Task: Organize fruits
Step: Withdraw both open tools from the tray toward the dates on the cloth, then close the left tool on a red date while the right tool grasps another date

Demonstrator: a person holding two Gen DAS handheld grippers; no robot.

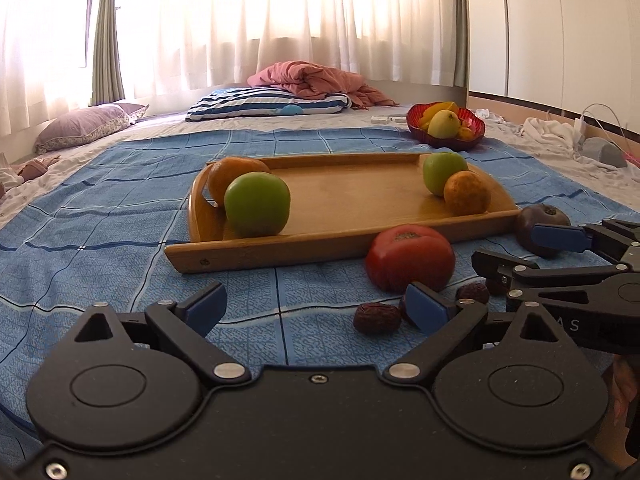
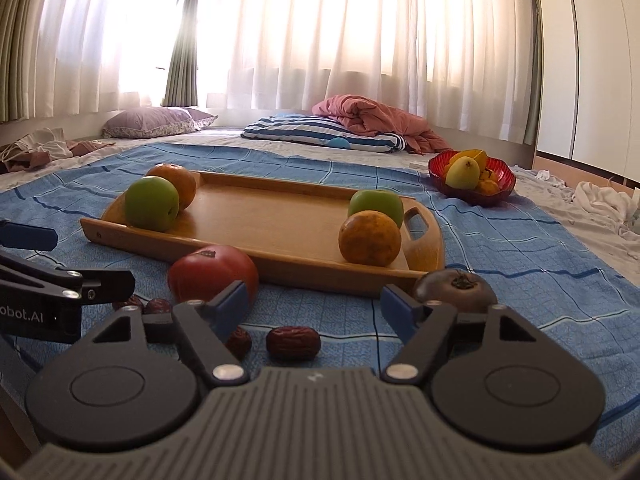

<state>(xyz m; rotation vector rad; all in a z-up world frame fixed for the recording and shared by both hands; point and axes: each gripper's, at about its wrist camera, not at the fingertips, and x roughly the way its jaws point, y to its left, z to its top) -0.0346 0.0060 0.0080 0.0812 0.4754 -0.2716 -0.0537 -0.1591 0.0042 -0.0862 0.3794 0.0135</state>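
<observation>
You had four fruits on the wooden tray (image 1: 344,236) at this point — a green apple (image 1: 257,209) touching an orange (image 1: 234,178) at its left end, and a second green apple (image 1: 442,170) touching a second orange (image 1: 467,193) at its right end. The pairing looked deliberate, so I judged that part done.

Still loose on the blue bedspread (image 1: 120,216), in front of the tray: a red tomato-like fruit (image 1: 410,258), a dark purple round fruit (image 1: 540,224) just off the tray's right corner, and several red dates, one (image 2: 293,343) lying apart from the others.

The red bowl (image 1: 446,125) of yellow and orange fruit sat well behind the tray, untouched as far as I could tell.

Your left tongs (image 1: 316,308) were spread wide and carried nothing — their right pad stood in front of the dates. Your right tongs (image 2: 314,308) were likewise released and empty, with the lone date lying below the gap between the pads, not pinched.

My reading: roughly halfway, with the big red fruit, the dark one and the dates left to place.
</observation>
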